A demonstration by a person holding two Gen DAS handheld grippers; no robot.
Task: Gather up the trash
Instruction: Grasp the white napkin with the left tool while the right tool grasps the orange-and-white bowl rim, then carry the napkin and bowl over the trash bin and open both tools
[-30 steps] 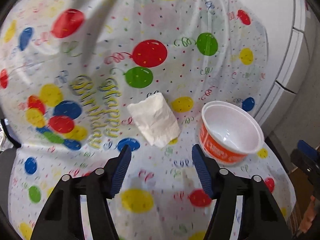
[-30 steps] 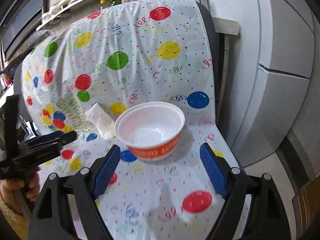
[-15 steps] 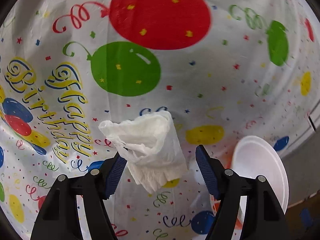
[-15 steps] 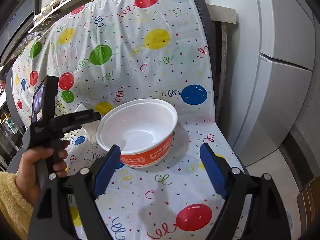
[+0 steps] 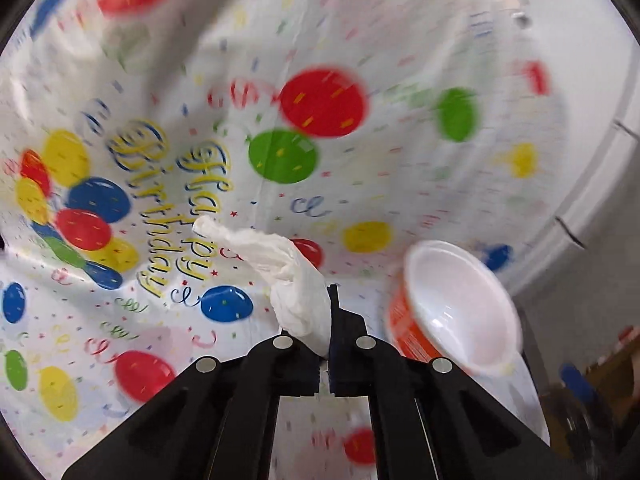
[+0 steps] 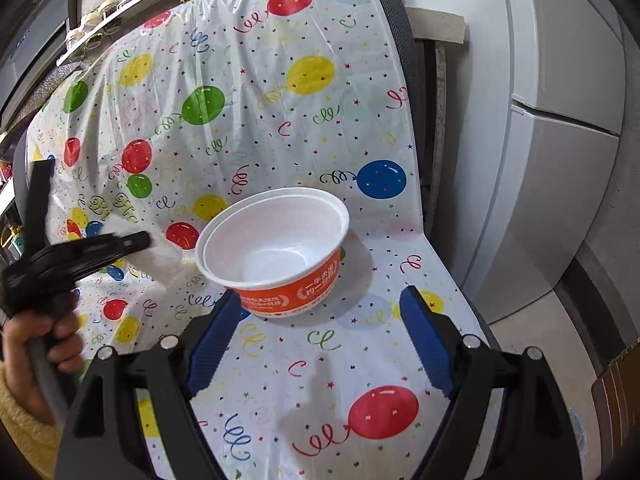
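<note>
**Over the balloon cloth: napkin pinched left, bowl waiting right**

Across the balloon-print cloth [image 6: 256,92] that drapes the surface, two pieces of trash matter. Largest is the white bowl with the orange band [image 6: 276,256], upright on the cloth with its mouth facing up, directly ahead of the right tongs [image 6: 316,344]. Those tongs are spread wide and hold nothing; the bowl sits just beyond their blue pads and roughly centred on the gap, so the right hand is plainly the nearer one to it.

Smaller is the crumpled white napkin [image 5: 288,276]. The left tongs [image 5: 326,344] have just been closing and now pinch its near end, pads pressed together on the paper. Its long axis runs away from the tips, up and to the left in the left wrist view, with the free corner pointing at the printed lettering. From these tongs the bowl [image 5: 456,304] lies to the right, close by, its mouth apparently the likely drop point for the napkin.
</note>
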